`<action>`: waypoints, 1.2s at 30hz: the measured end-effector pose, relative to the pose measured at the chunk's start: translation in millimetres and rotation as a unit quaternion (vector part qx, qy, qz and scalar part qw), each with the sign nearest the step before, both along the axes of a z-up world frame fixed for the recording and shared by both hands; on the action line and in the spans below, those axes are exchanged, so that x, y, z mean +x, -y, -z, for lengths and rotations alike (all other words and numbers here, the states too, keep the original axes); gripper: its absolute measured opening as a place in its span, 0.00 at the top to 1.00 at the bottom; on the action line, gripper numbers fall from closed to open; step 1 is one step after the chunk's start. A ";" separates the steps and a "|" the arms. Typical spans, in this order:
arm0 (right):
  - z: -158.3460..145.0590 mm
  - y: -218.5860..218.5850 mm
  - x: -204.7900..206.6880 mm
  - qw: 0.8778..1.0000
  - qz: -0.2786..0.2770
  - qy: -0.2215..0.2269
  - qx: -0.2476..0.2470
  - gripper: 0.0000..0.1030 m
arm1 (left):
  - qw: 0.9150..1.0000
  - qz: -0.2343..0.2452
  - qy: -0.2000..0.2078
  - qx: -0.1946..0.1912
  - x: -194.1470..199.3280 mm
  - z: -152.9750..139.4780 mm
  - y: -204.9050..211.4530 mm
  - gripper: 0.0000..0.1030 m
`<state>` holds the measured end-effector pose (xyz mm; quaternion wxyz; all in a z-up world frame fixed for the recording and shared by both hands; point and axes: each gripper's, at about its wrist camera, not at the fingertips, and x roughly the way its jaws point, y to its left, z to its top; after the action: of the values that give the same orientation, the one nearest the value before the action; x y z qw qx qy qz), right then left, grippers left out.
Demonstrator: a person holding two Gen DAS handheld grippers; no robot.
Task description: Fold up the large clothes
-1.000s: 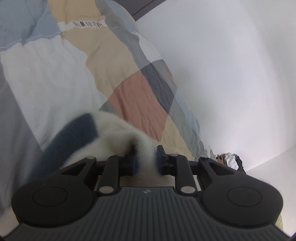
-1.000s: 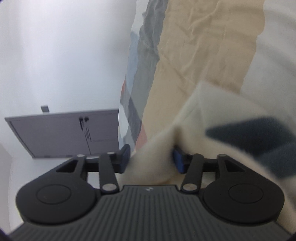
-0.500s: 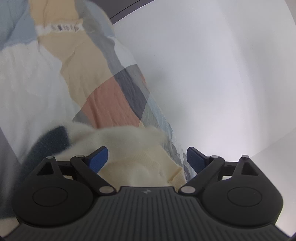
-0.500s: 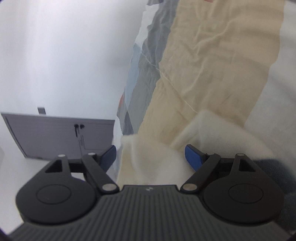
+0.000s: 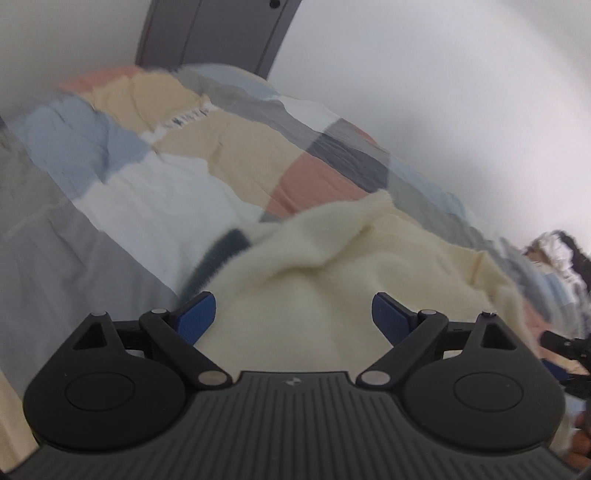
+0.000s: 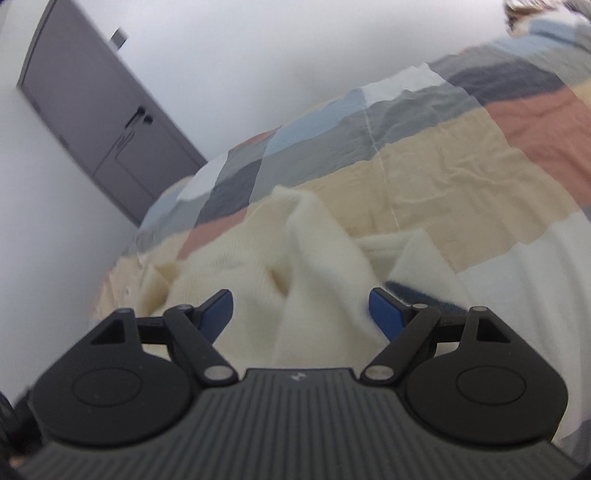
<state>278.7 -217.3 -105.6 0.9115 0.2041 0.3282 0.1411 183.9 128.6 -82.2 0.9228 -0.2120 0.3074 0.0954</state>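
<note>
A cream fuzzy sweater (image 5: 332,258) with a dark blue stripe (image 5: 218,254) lies rumpled on a patchwork bedspread (image 5: 155,184). My left gripper (image 5: 293,317) hangs just above it with its blue pads wide apart and nothing pinched. In the right wrist view the same sweater (image 6: 317,251) spreads below my right gripper (image 6: 301,314), whose jaws also stand open, clear of the fabric. A dark stripe (image 6: 417,291) shows by its right pad.
The bedspread (image 6: 461,166) covers the bed up to a white wall (image 6: 258,55). A grey door (image 6: 103,122) stands at the left, also seen as a door (image 5: 214,33) behind the bed. Clothes (image 5: 554,251) lie at the far right, with the other gripper's black parts (image 5: 569,347) nearby.
Both grippers let go of the sweater and opened wide. Each has pulled back, risen and rolled, so the bed now looks nearly level and the sweater lies loose below.
</note>
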 end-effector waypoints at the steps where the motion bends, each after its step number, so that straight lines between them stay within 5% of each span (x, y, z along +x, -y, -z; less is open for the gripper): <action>1: -0.9 -5.5 -0.3 1.000 -0.006 0.009 -0.025 0.19 | 1.000 -0.011 -0.002 0.025 1.0 0.1 2.5 0.09; 4: 1.6 -19.1 0.4 0.996 -0.030 0.026 -0.084 0.19 | 0.996 -0.041 -0.023 0.079 9.2 6.1 3.7 0.13; 8: 16.5 -39.1 3.7 0.986 -0.053 0.014 -0.160 0.22 | 0.997 -0.059 -0.047 0.032 19.3 21.5 -10.8 0.36; 11: 20.7 -46.1 1.7 0.975 -0.037 0.024 -0.216 0.48 | 0.996 -0.074 -0.038 0.013 20.6 24.6 -18.4 0.64; 13: 16.6 -40.0 -0.5 0.976 -0.020 0.031 -0.214 0.72 | 0.996 -0.082 -0.028 -0.007 18.4 22.2 -23.0 0.75; 17: 0.6 -23.7 -13.2 0.980 0.022 0.061 -0.191 0.88 | 0.995 -0.091 0.002 -0.044 8.0 12.5 -30.9 0.83; 23: -12.6 0.1 -32.9 0.978 0.091 0.084 -0.166 0.91 | 0.987 -0.106 0.026 -0.117 -0.4 12.6 -49.3 0.85; 30: 16.5 23.2 -21.2 0.985 0.120 0.001 -0.122 0.90 | 0.992 -0.096 -0.003 -0.086 13.7 21.9 -43.4 0.83; 33: 25.4 31.6 -17.4 0.990 0.121 -0.014 -0.065 0.89 | 0.991 -0.097 -0.005 -0.091 12.9 23.4 -44.9 0.71; 36: 20.3 31.3 -19.7 0.993 0.110 -0.016 -0.037 0.87 | 0.990 -0.100 -0.005 -0.104 5.8 21.5 -48.6 0.48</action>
<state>258.9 -248.6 -125.8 0.9230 0.2075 0.3230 0.0249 189.7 177.2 -103.7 0.8801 -0.3362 0.2971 0.1556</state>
